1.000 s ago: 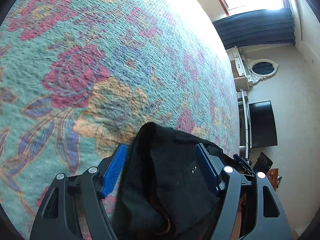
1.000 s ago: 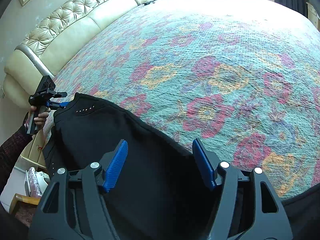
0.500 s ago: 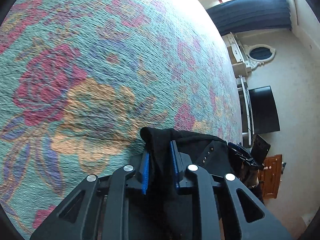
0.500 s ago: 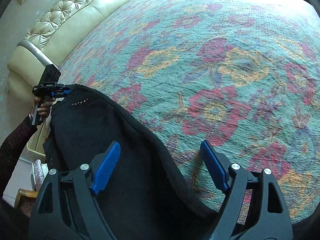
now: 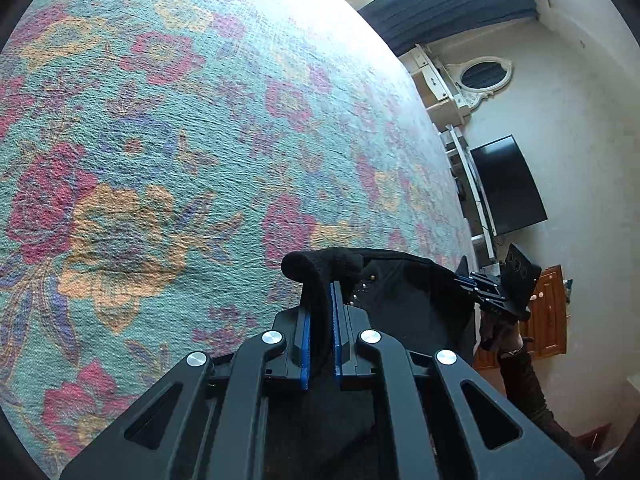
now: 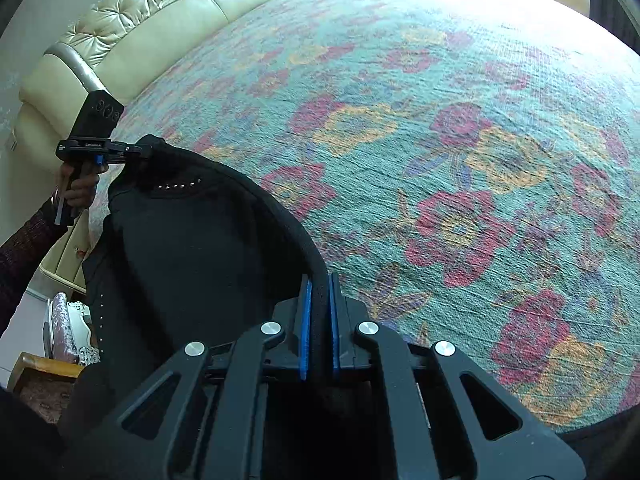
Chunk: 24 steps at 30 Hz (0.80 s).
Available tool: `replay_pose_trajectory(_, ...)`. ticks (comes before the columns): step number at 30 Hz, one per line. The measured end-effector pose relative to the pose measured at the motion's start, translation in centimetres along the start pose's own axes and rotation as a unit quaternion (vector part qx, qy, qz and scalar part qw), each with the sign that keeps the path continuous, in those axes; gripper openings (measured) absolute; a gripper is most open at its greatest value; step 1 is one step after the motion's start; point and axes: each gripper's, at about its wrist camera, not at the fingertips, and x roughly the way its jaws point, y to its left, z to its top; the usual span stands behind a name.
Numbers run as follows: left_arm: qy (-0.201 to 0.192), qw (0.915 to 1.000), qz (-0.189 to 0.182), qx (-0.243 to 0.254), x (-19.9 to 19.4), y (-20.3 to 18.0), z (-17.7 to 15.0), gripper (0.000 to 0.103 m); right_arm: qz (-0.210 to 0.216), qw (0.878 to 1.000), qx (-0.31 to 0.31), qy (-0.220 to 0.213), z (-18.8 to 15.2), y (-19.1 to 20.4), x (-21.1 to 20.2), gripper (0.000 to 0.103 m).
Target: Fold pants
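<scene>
Black pants [image 6: 200, 248] with small metal studs hang at the edge of a bed with a floral cover [image 6: 440, 140]. My left gripper [image 5: 320, 292] is shut on one corner of the pants' top edge [image 5: 320, 268]; it shows in the right wrist view [image 6: 132, 152]. My right gripper [image 6: 318, 284] is shut on the same edge further along; it shows in the left wrist view [image 5: 472, 280]. The pants are stretched between the two grippers, held up above the cover. Their lower part is hidden below the bed edge.
A cream tufted headboard [image 6: 168, 24] runs along the far side of the bed. A dark television [image 5: 508, 184], a white dresser with an oval mirror [image 5: 480, 76] and a wooden cabinet [image 5: 548, 312] stand by the wall beyond the bed.
Both grippers have closed on the pants' top edge, the left first and then the right. The pants have been lifted and pulled taut between them.
</scene>
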Motion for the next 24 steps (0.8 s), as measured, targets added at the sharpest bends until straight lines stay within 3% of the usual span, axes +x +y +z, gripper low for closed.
replay_pose_trajectory(8, -0.033, 0.9958, -0.085, 0.003, -3.6, -2.1, -3.8, 0.008, -0.029, 0.997, -0.057, -0.045, -5.5, 6.8, -5.2, 0.007)
replay_pose_trajectory(12, -0.054, 0.9933, -0.103, 0.000, -5.7, -3.0, -6.8, 0.008, -0.045, 0.994, -0.086, -0.051, -9.6, 10.3, -6.1, 0.007)
replay_pose_trajectory(16, -0.071, 0.9912, -0.102, -0.045, -7.3, -0.9, -11.0, 0.010, -0.054, 0.992, -0.110, -0.020, -14.1, 12.8, -5.0, 0.007)
replay_pose_trajectory(17, -0.070, 0.9912, -0.093, -0.062, -7.4, -0.1, -12.2, 0.014, -0.057, 0.992, -0.115, -0.009, -15.3, 13.2, -4.5, 0.007)
replay_pose_trajectory(19, -0.065, 0.9888, -0.069, -0.115, -7.0, 1.7, -14.6, 0.055, -0.056, 0.992, -0.114, 0.013, -17.2, 13.5, -3.1, 0.009)
replay_pose_trajectory(20, -0.065, 0.9859, -0.060, -0.142, -6.9, 2.6, -15.6, 0.063, -0.054, 0.992, -0.109, 0.027, -17.9, 13.5, -2.4, 0.012)
replay_pose_trajectory(21, -0.065, 0.9825, -0.047, -0.168, -6.8, 3.2, -16.6, 0.079, -0.059, 0.992, -0.105, 0.031, -18.6, 13.5, -1.8, 0.015)
replay_pose_trajectory(24, -0.095, 0.9748, -0.015, -0.201, -7.6, 3.0, -19.0, 0.079, -0.037, 0.998, -0.058, 0.007, -18.8, 13.0, -2.4, 0.026)
